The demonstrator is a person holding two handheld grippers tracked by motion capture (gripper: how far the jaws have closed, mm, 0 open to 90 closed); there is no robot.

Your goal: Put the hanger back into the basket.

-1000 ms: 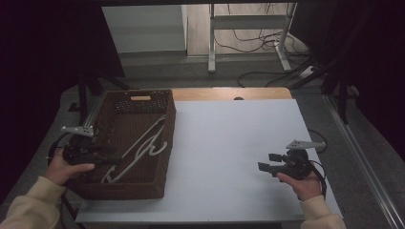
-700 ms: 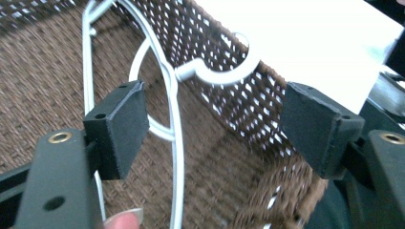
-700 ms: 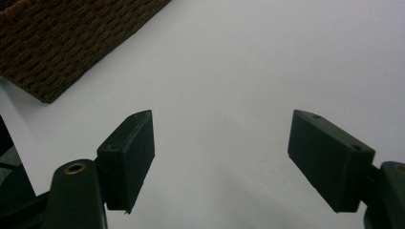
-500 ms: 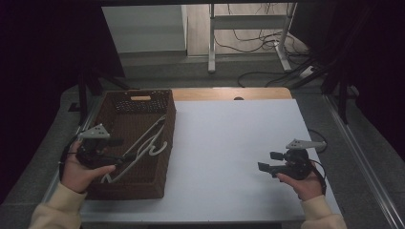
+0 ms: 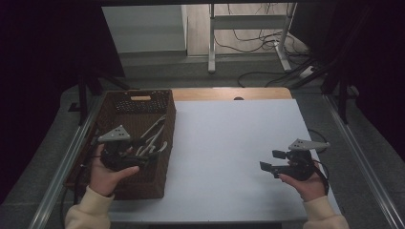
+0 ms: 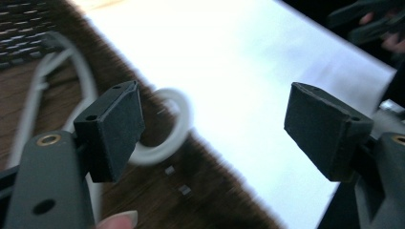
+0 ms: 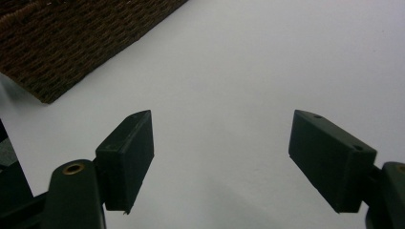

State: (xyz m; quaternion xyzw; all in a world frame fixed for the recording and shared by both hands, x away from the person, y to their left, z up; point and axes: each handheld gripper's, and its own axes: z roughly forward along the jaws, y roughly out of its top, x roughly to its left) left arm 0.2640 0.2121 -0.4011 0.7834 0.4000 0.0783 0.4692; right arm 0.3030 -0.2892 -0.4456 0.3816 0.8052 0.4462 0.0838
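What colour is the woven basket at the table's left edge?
Dark brown wicker basket; the weave shows best in the right gripper view.

Table: a white top [image 5: 229, 143] covered most of the view, with a strip of bare wood [image 5: 229, 93] along its far edge.
Table frame: grey metal rails [image 5: 356, 152] ran down the left and right sides.
Floor: grey carpet [image 5: 200, 71] lay beyond the far edge; farther off was a band of pale wooden flooring [image 5: 239, 28].
Far furniture: a metal stand with two light legs [image 5: 210, 43] stood on the floor at the far side.
Cables: black leads [image 5: 258, 47] trailed across the far floor.
Far wall: a pale panel [image 5: 143, 28] stood left of the stand.
Sides: dark drapes [image 5: 43, 62] closed off left and right.
Light: dim, brightest on the white top.
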